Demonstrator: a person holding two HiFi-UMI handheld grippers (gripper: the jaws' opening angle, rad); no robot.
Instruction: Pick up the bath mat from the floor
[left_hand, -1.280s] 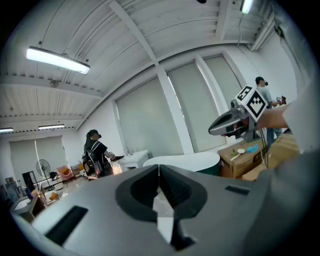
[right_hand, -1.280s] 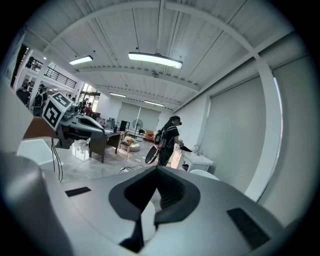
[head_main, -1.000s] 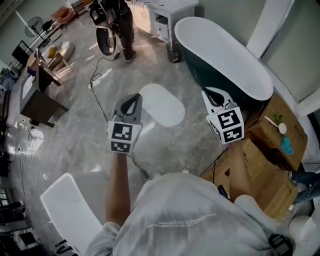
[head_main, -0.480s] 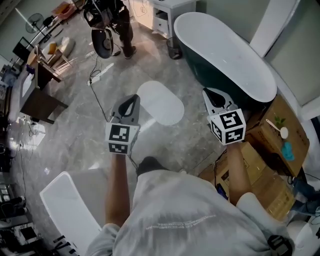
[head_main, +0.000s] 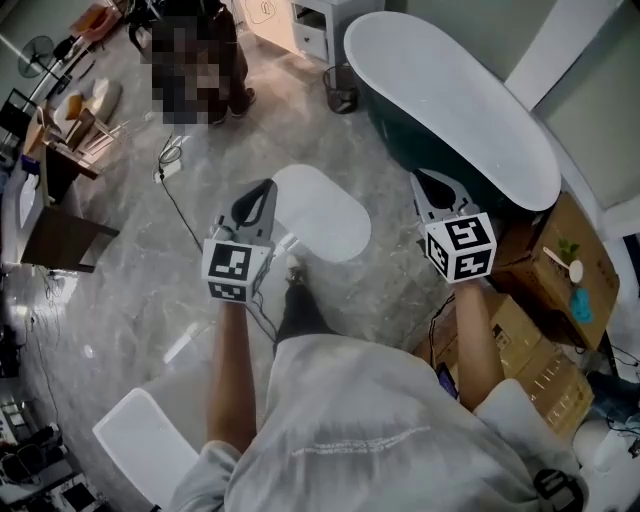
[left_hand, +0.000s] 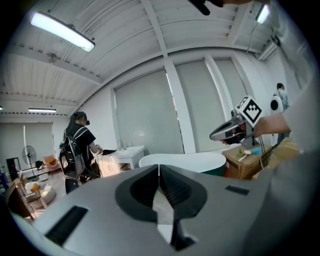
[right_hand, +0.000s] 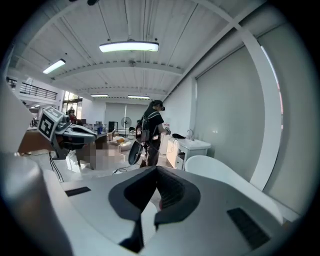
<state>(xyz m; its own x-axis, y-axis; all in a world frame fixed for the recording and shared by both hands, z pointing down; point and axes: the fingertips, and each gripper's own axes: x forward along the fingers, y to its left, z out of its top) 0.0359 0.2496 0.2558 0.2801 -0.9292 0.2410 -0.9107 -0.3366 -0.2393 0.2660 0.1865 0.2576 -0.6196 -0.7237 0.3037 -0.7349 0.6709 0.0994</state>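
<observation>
Bath mat (head_main: 322, 212) lies flat on the grey floor (head_main: 130, 270), a white oval just left of the bathtub (head_main: 450, 100). Left gripper (head_main: 263, 192) held by mat's left edge, jaws pressed together, nothing between. Right gripper (head_main: 424, 184) right of mat, in front of the tub, jaws together, empty

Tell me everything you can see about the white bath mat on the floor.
The white bath mat is a plain rounded oblong, soft-looking, lying flat and unfolded on the grey marble-look floor, apart from the dark-sided white bathtub. Nothing rests on it or holds it.
</observation>
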